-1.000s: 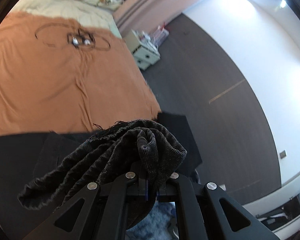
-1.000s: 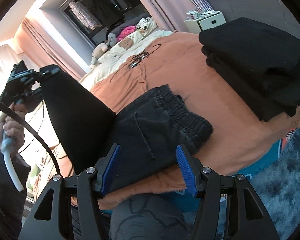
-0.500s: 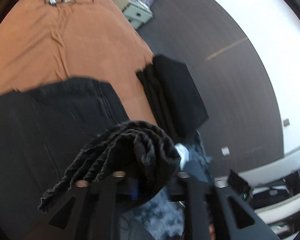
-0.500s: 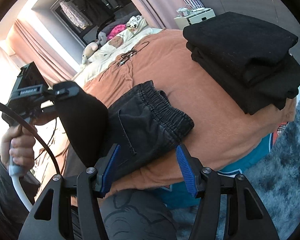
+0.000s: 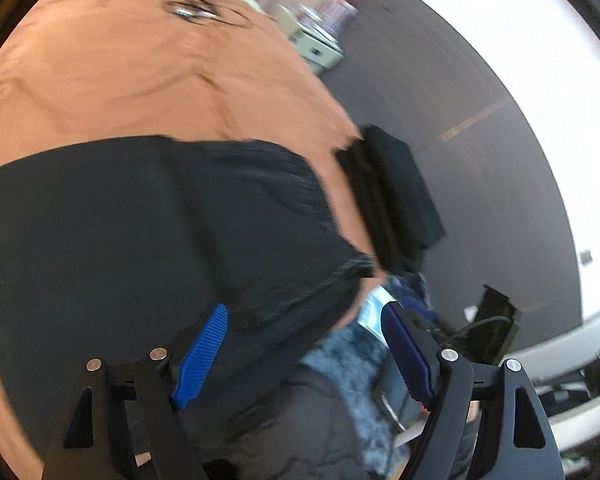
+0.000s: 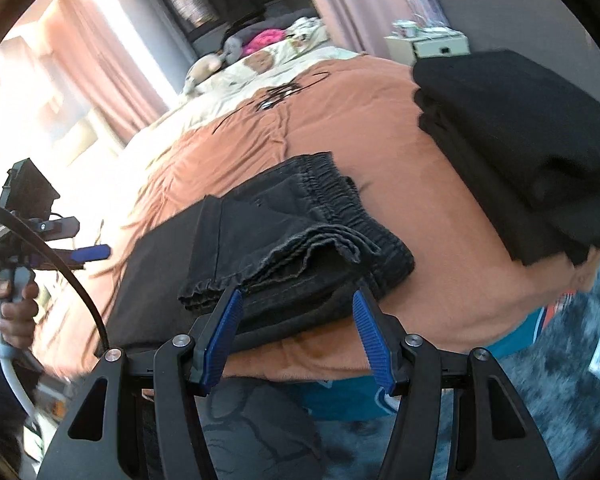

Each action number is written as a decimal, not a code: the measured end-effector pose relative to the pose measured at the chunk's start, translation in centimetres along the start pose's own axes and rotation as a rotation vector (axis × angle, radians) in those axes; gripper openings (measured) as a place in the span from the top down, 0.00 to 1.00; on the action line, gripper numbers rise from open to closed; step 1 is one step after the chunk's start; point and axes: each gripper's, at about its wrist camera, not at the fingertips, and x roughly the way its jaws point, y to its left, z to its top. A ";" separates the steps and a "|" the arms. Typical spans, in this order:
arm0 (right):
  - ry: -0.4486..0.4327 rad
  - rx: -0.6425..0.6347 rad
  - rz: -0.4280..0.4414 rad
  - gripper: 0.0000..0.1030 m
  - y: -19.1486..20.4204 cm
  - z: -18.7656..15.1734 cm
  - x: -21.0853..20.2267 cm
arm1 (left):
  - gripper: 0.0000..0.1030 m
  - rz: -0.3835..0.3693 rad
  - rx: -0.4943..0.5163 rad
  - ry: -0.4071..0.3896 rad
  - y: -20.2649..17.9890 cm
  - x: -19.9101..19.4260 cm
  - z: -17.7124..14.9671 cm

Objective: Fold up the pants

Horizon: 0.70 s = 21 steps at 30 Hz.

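Pants (image 6: 284,248) folded near bedspread (image 6: 340,128) edge, both grippers' fingers (image 5: 202,350) (image 6: 220,336) apart, empty.

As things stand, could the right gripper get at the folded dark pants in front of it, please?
Probably yes: the right gripper is open and empty, the folded dark pants lie just beyond its fingertips on the orange bedspread, and nothing sits between them.

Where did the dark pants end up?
In the right wrist view, the dark pants lie folded on the orange bedspread near the bed's front edge, left of the stack of black clothes.
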 end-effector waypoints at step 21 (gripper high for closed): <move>0.146 -0.432 -0.025 0.46 7.9 2.6 5.1 | 0.26 0.164 -0.338 -0.260 14.5 -8.9 -10.5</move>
